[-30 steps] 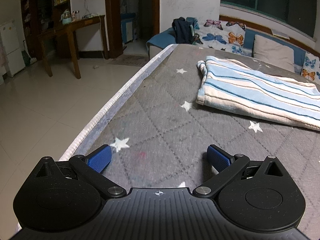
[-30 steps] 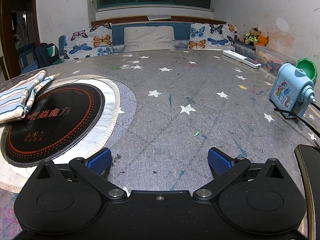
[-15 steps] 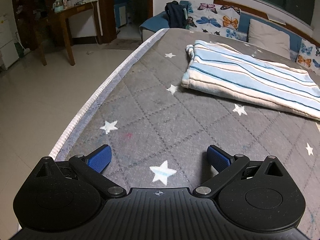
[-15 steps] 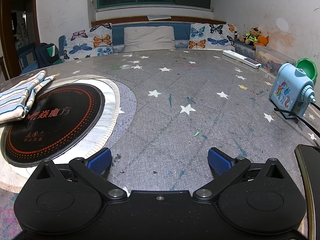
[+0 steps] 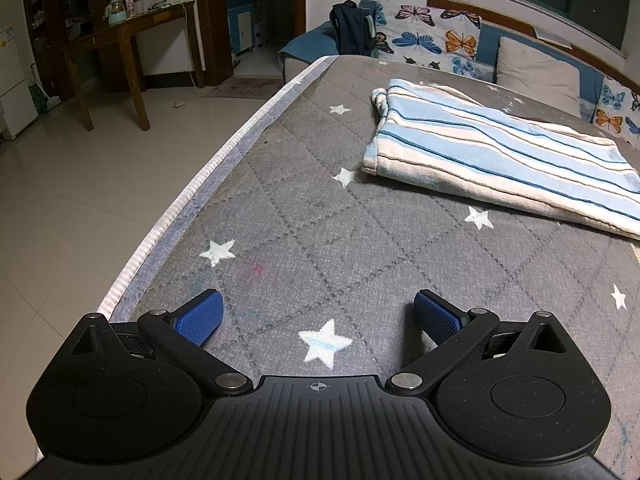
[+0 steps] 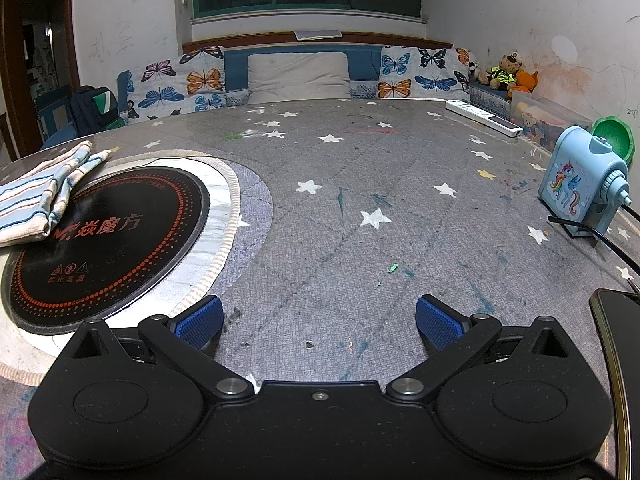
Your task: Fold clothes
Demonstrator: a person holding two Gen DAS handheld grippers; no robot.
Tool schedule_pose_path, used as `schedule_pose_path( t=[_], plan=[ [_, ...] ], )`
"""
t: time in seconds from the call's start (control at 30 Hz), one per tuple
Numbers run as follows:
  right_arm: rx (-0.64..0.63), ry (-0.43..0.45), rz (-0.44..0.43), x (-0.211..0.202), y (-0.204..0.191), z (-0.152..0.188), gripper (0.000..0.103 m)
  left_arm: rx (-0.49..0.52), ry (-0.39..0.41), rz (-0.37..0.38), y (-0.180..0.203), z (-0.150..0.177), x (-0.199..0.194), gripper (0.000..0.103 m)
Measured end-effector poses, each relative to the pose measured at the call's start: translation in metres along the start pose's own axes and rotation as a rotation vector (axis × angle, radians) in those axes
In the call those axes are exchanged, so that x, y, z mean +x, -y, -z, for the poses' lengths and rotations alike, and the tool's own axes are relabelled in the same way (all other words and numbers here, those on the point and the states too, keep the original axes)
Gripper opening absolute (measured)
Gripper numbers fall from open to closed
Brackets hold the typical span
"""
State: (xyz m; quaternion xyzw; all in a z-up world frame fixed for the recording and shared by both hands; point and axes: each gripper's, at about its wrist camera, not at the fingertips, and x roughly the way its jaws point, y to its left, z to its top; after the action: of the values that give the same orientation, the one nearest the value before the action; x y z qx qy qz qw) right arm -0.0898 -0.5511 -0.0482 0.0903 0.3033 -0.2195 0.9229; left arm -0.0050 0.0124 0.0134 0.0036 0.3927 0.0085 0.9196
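A folded blue-and-white striped garment lies flat on the grey star-patterned table cover, far ahead and to the right of my left gripper. That gripper is open, low over the cover near the table's left edge, with nothing between its blue pads. In the right wrist view the same striped garment shows at the far left, its end lying over the black round hotplate. My right gripper is open and empty above the middle of the table.
The table's white-trimmed left edge drops to a tiled floor with a wooden desk. A blue pencil sharpener, a cable and a dark tray rim sit at the right. A white power strip and butterfly cushions lie beyond.
The left gripper has shifted across the cover, so the striped garment sits differently in its view. The right gripper has not moved. Both stay open.
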Motion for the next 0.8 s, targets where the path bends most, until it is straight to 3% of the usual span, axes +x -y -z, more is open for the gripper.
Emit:
schedule_pose_path(
  t=[0.8],
  plan=[
    [0.000,0.000,0.000,0.0001,-0.0002,0.0001,0.103,-0.002,-0.003,-0.003,-0.0005,-0.0004,0.0047,0.103]
  ],
)
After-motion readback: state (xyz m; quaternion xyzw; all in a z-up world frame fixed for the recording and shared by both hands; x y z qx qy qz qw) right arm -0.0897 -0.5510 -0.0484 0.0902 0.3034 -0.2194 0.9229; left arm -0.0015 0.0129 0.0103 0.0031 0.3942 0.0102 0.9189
